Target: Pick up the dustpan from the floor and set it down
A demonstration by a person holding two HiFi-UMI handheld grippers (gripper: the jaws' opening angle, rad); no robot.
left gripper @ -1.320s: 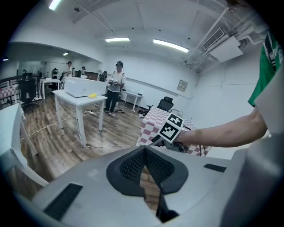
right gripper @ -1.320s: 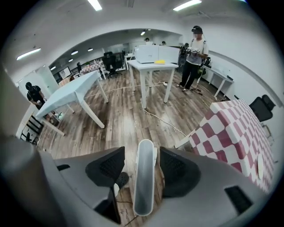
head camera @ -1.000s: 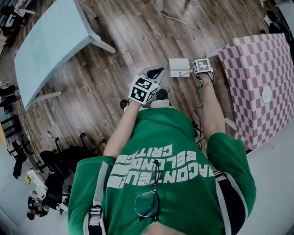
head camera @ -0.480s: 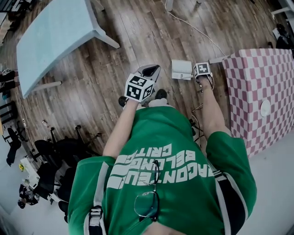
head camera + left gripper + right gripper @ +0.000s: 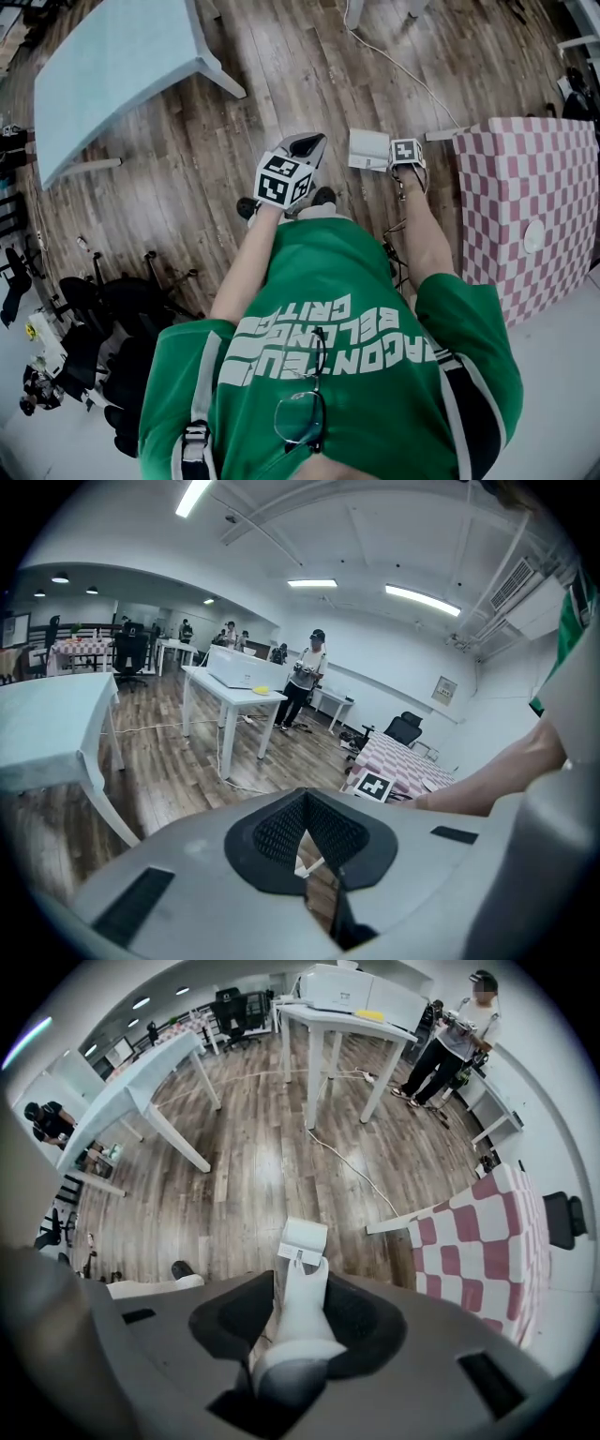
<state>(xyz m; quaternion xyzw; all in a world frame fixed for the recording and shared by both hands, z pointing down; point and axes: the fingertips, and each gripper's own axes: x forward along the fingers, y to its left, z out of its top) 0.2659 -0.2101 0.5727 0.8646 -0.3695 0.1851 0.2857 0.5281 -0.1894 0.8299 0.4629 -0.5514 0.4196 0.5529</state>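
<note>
Your dustpan is white against the brown wood-plank floor. The cloth is checked pink and white. Your shirt is green with white lettering; the table is a plain pale blue-grey.

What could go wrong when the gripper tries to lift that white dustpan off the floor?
1. The right gripper has just been closing its jaws around the dustpan by its narrow handle; if the hold is loose, the pan could slip or swing.
2. The pink checkered table stands close beside the dustpan, so lifting toward it might bump its edge.
3. A white cable lies on the floor nearby; the pan could snag it.
</note>
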